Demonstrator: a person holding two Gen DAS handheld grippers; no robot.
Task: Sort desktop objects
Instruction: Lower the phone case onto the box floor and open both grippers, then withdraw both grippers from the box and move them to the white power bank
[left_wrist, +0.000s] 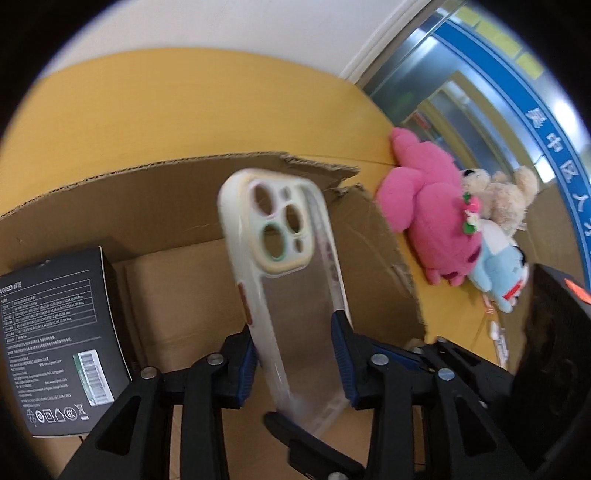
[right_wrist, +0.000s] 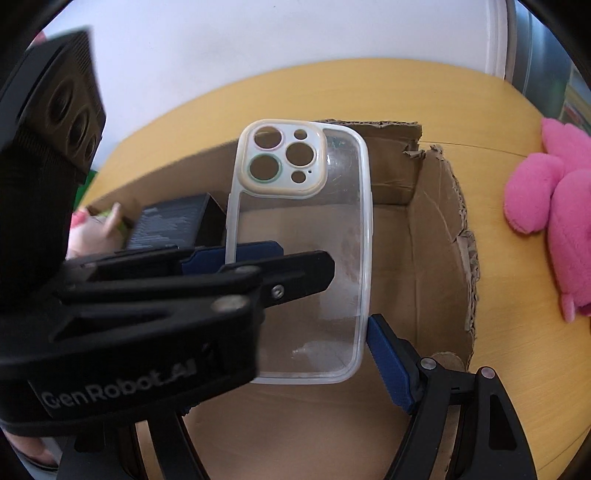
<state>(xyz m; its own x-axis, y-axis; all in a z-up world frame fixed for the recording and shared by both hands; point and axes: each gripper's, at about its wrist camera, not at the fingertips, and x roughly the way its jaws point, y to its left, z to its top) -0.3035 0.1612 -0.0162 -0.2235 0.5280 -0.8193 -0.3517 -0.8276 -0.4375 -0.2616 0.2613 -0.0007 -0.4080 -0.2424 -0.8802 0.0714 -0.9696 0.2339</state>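
Yellow table (left_wrist: 147, 110), phone case (left_wrist: 284, 266) upright, camera end up, over cardboard box (left_wrist: 166, 206), left gripper (left_wrist: 295, 354) jaws clamping it, right gripper's jaw state unclear.

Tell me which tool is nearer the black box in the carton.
Left. The left tool, shut on the phone case, hangs beside the black box; the right tool sits farther right, case between them.

I see a clear phone case (left_wrist: 291, 295) with white rim and cream camera surround, upright, cutouts toward twelve o'clock, clamped at both long edges, over the torn open cardboard box (left_wrist: 192, 229), black printed carton (left_wrist: 59, 339) inside at nine o'clock
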